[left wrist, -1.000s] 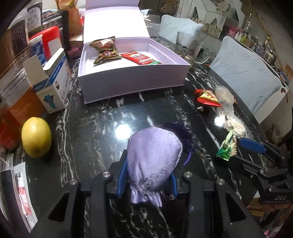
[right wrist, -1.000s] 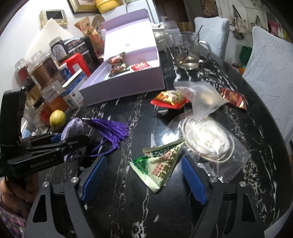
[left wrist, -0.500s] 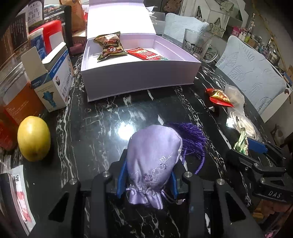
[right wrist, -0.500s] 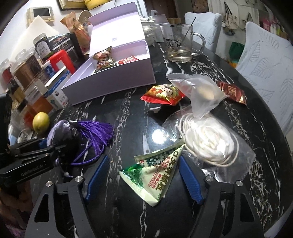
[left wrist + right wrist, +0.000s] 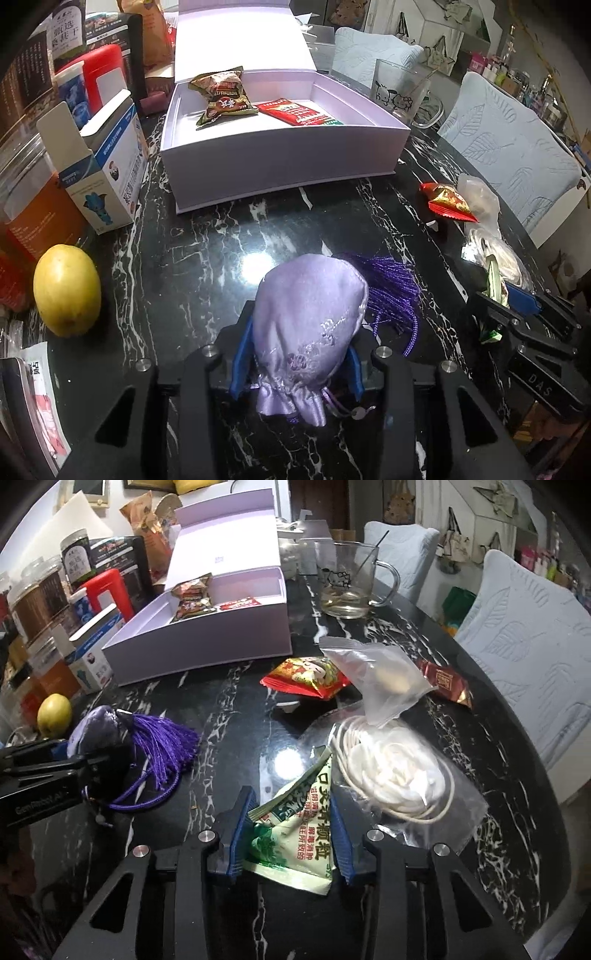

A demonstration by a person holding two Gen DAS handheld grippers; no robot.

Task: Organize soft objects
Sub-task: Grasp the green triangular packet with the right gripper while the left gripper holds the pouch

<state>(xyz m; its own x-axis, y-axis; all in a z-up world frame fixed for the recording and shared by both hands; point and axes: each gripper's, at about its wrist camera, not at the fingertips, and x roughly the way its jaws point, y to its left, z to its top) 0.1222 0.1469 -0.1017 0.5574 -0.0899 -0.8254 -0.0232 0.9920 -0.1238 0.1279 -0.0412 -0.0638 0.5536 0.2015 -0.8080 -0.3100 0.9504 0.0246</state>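
Observation:
My left gripper (image 5: 297, 363) is shut on a lilac satin pouch (image 5: 308, 332) with a purple tassel (image 5: 391, 291), held just above the black marble table; it also shows in the right wrist view (image 5: 99, 731). My right gripper (image 5: 290, 830) is shut on a green and white sachet (image 5: 295, 834), with clear bags of white cord (image 5: 391, 771) to its right. An open lilac box (image 5: 280, 162) stands ahead with two snack packets (image 5: 221, 99) and a red sachet (image 5: 299, 112) inside. A red snack packet (image 5: 306, 675) lies in front of the box.
A yellow lemon (image 5: 66, 290), a blue and white carton (image 5: 107, 173) and jars crowd the left. A glass mug (image 5: 347, 583) stands behind the box. A dark red sachet (image 5: 447, 683) lies near the right table edge, beside padded chairs (image 5: 517, 627).
My right gripper has closed on the green and white sachet. My left gripper with the pouch has moved closer to the lilac box.

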